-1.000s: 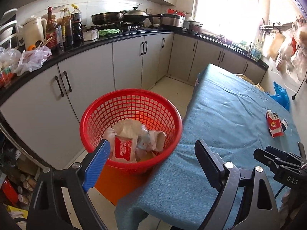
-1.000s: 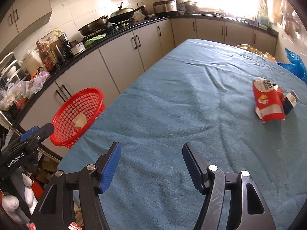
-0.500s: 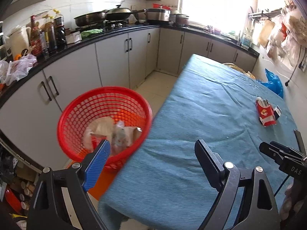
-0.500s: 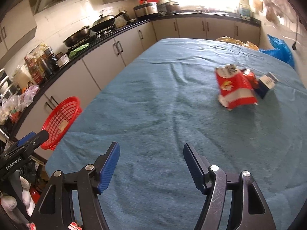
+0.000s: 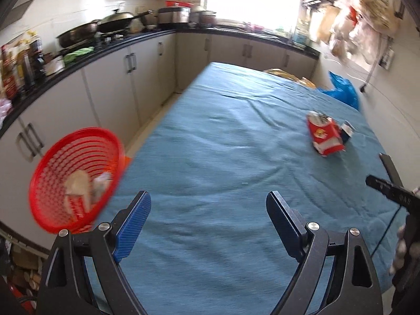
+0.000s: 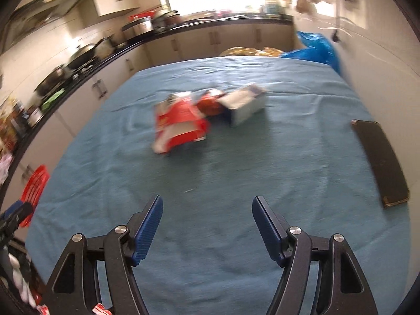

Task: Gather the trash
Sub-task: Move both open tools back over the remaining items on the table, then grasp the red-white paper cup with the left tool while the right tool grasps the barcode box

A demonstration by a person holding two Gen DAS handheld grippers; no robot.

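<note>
both hand-held grippers wide apart and holding nothing over the blue-covered table (image 5: 210, 144)

no print on the red-and-white carton (image 6: 181, 124) or the white box (image 6: 244, 106) touching its far right side reads through the blur. bare cloth lies between the right hand-held gripper (image 6: 206, 223) and the carton; a dark flat case (image 6: 380, 162) sits near the right edge. the left hand-held gripper (image 5: 207, 219) has swung right since 1 second ago, leaving the red basket (image 5: 76, 181) of trash off the table's left edge.

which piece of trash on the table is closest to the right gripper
The crumpled red and white packet; the white and blue carton lies behind it, farther from the right gripper.
</note>
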